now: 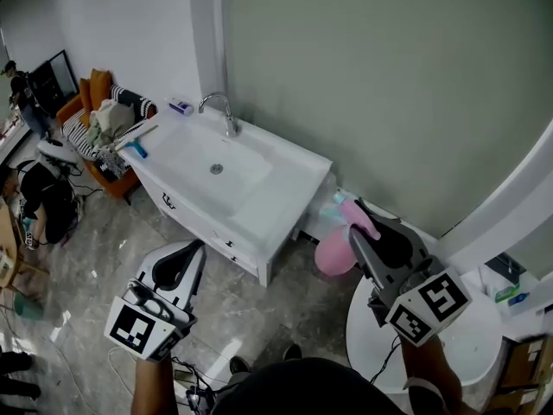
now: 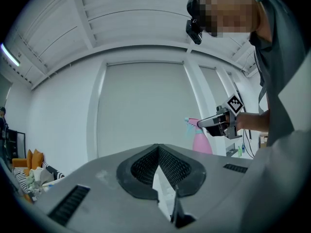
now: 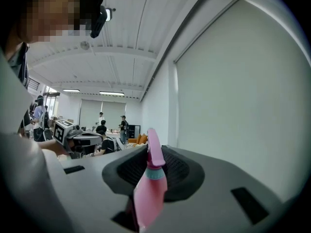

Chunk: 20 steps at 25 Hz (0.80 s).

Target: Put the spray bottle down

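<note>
In the head view a pink spray bottle (image 1: pixel 333 251) with a pale blue collar is held above the floor between the white sink cabinet and a round white table. My right gripper (image 1: pixel 359 223) is shut on its neck. The right gripper view shows the bottle (image 3: pixel 150 188) upright between the pads of that gripper (image 3: pixel 154 152). My left gripper (image 1: pixel 192 251) hovers at the lower left over the floor, level, jaws together with nothing in them. In the left gripper view the left gripper (image 2: pixel 158 149) points at a blank wall, and the bottle (image 2: pixel 200 139) shows off to the right.
A white sink cabinet (image 1: pixel 259 206) with a chrome faucet (image 1: pixel 220 111) stands against the wall. A round white table (image 1: pixel 467 344) lies under my right arm. An orange sofa piled with clutter (image 1: pixel 99 119) sits at the far left. Cables lie on the grey floor.
</note>
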### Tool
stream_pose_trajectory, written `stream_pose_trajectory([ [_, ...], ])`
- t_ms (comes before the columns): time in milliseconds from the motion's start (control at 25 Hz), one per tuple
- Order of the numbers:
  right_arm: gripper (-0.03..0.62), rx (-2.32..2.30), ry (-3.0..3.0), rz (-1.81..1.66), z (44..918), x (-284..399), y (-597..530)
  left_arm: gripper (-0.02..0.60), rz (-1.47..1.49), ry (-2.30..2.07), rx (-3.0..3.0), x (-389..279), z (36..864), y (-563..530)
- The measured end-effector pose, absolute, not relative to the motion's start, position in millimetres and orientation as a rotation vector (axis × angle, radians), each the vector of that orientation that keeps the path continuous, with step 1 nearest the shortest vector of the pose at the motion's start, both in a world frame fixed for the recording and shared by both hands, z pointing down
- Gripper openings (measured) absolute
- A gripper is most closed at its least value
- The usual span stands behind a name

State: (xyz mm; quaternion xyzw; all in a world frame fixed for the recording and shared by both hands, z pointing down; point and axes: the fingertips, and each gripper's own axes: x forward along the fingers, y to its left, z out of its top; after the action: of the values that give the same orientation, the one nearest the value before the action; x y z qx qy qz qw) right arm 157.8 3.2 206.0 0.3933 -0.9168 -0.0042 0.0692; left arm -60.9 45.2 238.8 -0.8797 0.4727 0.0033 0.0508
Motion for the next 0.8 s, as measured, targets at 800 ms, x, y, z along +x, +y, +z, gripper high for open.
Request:
stream_pose_trajectory([
  [800,0.091,1.174,-2.808,0.049,221.2,187.4,-43.0,0.005,-0.074,1.435,-2.655,-26.0,234.7,10.1],
])
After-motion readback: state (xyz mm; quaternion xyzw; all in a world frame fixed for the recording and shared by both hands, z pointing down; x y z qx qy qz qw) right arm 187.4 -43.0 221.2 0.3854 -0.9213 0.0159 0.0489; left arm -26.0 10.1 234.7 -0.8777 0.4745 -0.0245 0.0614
